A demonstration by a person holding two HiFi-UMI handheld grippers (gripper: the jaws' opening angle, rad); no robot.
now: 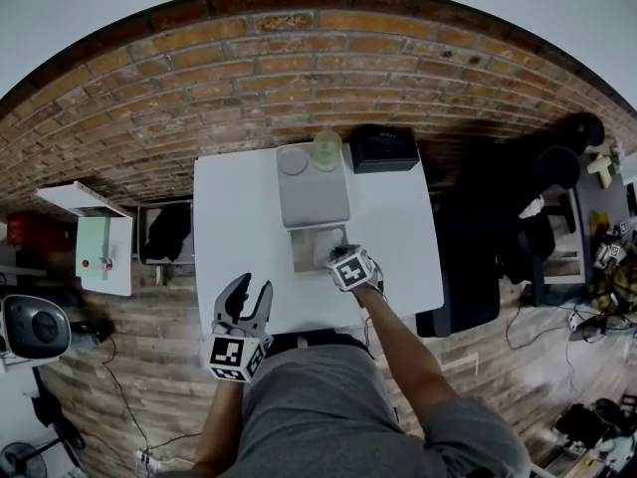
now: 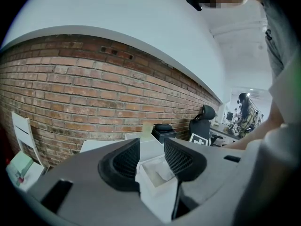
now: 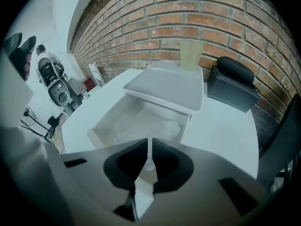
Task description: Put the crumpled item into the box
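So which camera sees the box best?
The right gripper view: it looks straight into the open box, showing the crumpled item inside. The head view shows it small; the left gripper view catches only part, past its claw.

White table [image 1: 239, 207], open box [image 1: 296, 250], grey lid perhaps [image 1: 313, 199], black case [image 1: 383, 148]

Office, brick wall [image 1: 249, 78], white desk [image 1: 239, 207], swivel chair [image 1: 488, 217]

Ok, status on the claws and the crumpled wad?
Left claw open, empty, at the table's near edge. Right claw barely apart over the box, gripping nothing. Crumpled wad lies inside the box. Nothing in the way.
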